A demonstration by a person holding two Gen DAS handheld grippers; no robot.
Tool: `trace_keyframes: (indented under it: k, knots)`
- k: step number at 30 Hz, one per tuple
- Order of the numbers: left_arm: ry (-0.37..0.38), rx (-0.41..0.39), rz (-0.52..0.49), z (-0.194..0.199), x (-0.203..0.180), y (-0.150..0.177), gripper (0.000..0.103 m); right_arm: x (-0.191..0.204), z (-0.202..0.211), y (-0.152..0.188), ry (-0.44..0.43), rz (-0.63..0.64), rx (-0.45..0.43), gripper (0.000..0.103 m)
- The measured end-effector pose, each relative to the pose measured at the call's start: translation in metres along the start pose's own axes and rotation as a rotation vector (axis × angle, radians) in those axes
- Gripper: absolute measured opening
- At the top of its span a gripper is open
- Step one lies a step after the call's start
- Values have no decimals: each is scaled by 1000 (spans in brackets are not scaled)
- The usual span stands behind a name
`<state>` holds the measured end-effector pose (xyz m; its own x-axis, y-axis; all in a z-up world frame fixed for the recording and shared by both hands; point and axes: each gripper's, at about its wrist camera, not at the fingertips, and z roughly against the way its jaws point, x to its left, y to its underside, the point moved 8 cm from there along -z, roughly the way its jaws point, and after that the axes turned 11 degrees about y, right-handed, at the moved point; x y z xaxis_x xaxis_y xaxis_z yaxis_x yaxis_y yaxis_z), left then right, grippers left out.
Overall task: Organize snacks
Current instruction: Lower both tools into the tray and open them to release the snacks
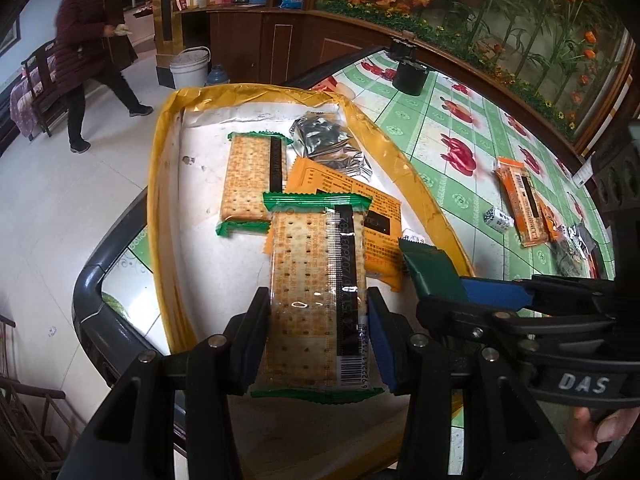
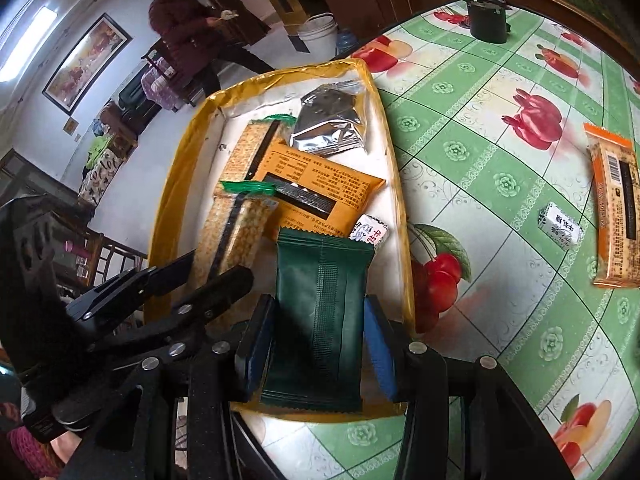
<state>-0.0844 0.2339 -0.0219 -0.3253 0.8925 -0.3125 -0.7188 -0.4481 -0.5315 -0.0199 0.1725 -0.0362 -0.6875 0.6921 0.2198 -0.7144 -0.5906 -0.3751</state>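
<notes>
My left gripper [image 1: 320, 332] is shut on a green-edged cracker pack [image 1: 316, 280], held over the yellow-rimmed tray [image 1: 160, 168]. My right gripper [image 2: 316, 336] is shut on a dark green snack pack [image 2: 320, 312] at the tray's near right side [image 2: 400, 184]. In the tray lie another cracker pack [image 1: 252, 176], an orange packet [image 1: 356, 208], a silver packet [image 1: 328, 144] and a small white candy [image 2: 370, 234]. The right gripper also shows at the right of the left wrist view [image 1: 492, 300], and the left gripper [image 2: 180, 276] shows in the right wrist view with its cracker pack [image 2: 236, 236].
On the green fruit-print tablecloth [image 2: 500, 160] to the right lie an orange-edged cracker pack [image 2: 616, 208], a white wrapped candy [image 2: 562, 232] and more packets [image 1: 572, 240]. A black container [image 1: 408, 76] stands at the far edge. A person [image 1: 88, 52] walks on the floor near a white bucket [image 1: 190, 66].
</notes>
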Motion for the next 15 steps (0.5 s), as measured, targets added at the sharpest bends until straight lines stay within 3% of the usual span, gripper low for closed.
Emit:
trace_keyframes:
  k: [15]
  knots:
    - [-4, 8, 6, 5, 0, 5, 47, -2, -4, 7, 9, -13, 9, 50]
